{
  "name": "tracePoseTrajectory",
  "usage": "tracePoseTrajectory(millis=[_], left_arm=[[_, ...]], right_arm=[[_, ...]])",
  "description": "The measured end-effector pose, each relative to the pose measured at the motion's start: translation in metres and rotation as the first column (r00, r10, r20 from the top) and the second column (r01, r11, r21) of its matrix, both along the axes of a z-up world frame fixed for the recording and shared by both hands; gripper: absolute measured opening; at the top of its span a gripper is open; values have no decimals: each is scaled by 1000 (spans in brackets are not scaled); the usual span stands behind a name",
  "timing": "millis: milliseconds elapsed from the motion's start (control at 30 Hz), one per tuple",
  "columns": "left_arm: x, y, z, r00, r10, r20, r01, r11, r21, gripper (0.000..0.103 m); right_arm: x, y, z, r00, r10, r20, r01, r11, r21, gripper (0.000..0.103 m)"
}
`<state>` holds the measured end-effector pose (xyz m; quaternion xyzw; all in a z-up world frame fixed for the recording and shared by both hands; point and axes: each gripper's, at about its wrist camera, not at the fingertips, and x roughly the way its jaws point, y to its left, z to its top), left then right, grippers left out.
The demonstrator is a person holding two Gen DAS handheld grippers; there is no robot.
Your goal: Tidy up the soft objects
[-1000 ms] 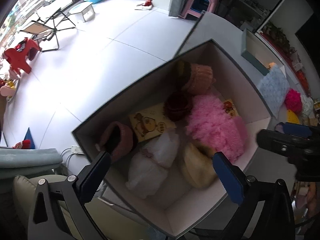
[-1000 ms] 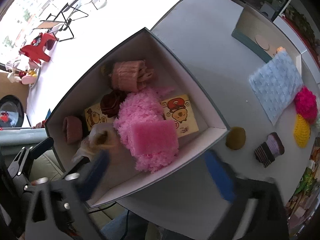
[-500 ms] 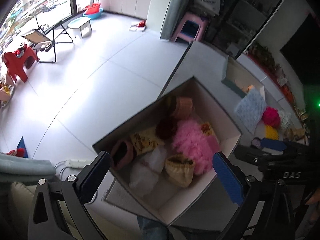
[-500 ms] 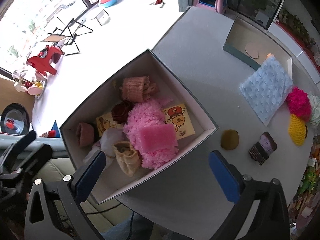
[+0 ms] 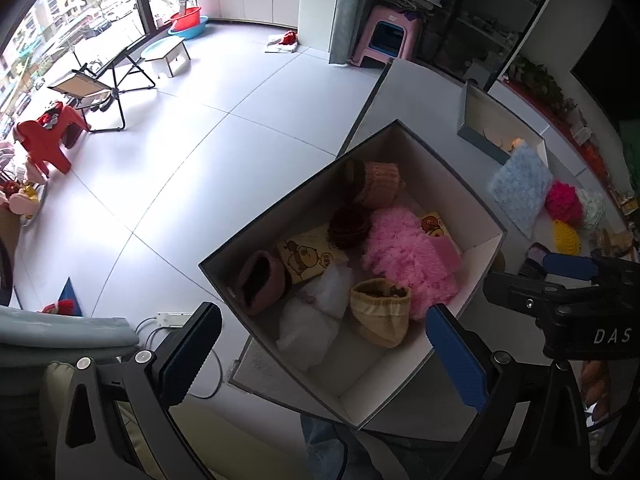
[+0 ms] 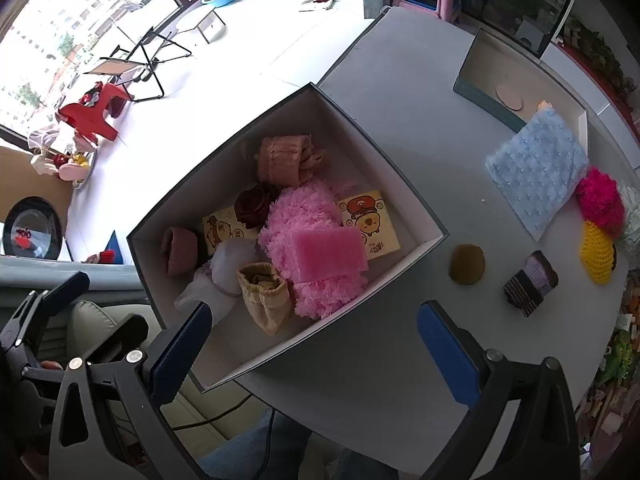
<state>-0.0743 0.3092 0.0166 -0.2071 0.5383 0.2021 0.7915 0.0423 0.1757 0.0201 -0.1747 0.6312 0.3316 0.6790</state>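
An open box (image 6: 428, 242) (image 5: 486, 246) on the grey table holds several soft items: a pink fluffy cloth (image 6: 308, 216) (image 5: 404, 248), a pink sponge (image 6: 328, 254), a beige pouch (image 6: 264, 296) (image 5: 380, 312), white cloth (image 5: 316, 316), rolled socks and small cartoon packets. On the table right of the box lie an olive pad (image 6: 467, 264), a striped purple sock roll (image 6: 530, 282), a yellow knit piece (image 6: 598, 258), a magenta pompom (image 6: 600, 198) and a blue dotted cloth (image 6: 540, 172). My left gripper (image 5: 324, 354) and right gripper (image 6: 316, 354) are open, empty, held above the box's near side.
A shallow teal-sided tray (image 6: 486, 98) stands at the table's far side. The table edge runs left of the box, with floor, a folding chair (image 5: 104, 88) and red stool (image 5: 48, 136) beyond. A sofa cushion (image 6: 100, 324) lies below left.
Both grippers have risen and pulled back from the box, so the box looks smaller. The beige pouch now lies free in the box by the pink cloth.
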Motion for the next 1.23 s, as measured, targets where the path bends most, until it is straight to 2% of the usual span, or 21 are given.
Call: tracePoseTrajectory(millis=[467,1133,1233], left_arm=[[4,7,-12,999,-2,-48,3,1000,11,103],[15,12,-16,996,-66,-60,67,997,23,103],[15,13,-16,996,-69,-59,71,996,45,103]], right_arm=[[-2,3,-3,1000,-12,0,12,1000,-12,103],[1,14,-5,999,-53,-2,53,999,-13,103],[1,15,-5,998,-58,2,58,998,-15,103]])
